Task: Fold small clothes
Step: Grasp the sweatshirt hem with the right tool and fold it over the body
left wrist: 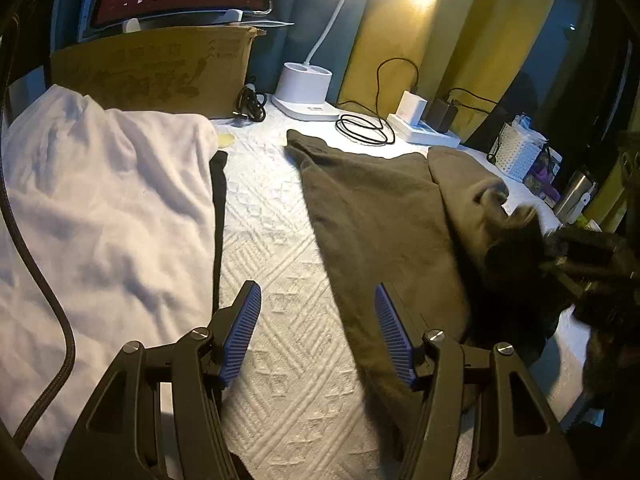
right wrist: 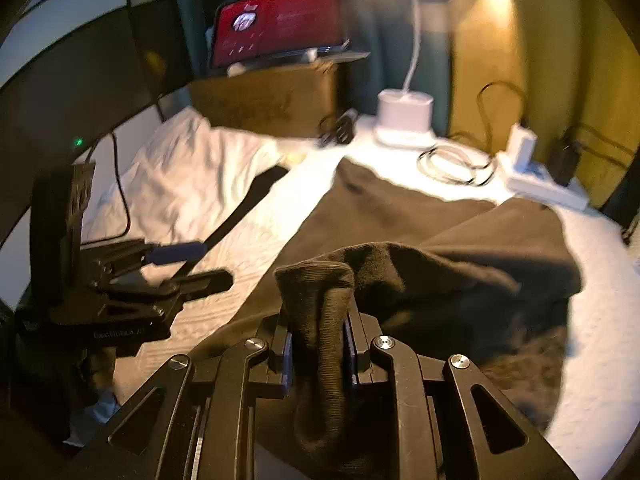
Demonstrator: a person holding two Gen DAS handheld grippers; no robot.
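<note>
A dark olive-brown garment [left wrist: 380, 208] lies spread on the white quilted cover [left wrist: 280, 280], its right part folded over onto itself. My left gripper [left wrist: 316, 288] stands open just above the cover beside the garment's left edge, with nothing between its blue pads [left wrist: 242, 332]. In the right wrist view my right gripper [right wrist: 319, 320] is shut on a bunched fold of the garment [right wrist: 400, 216], which sticks up between the jaws. The right gripper [left wrist: 560, 248] shows blurred at the garment's right side. The left gripper [right wrist: 200, 266] appears at left, off the cloth.
A white garment [left wrist: 100, 208] lies at left over a black piece [left wrist: 219, 200]. Behind stand a cardboard box [left wrist: 160, 68], a lamp base [left wrist: 306, 88], a coiled cable [left wrist: 364, 128] and a power strip [left wrist: 424, 128]. A white basket [left wrist: 516, 152] and steel tumbler [left wrist: 576, 192] are at far right.
</note>
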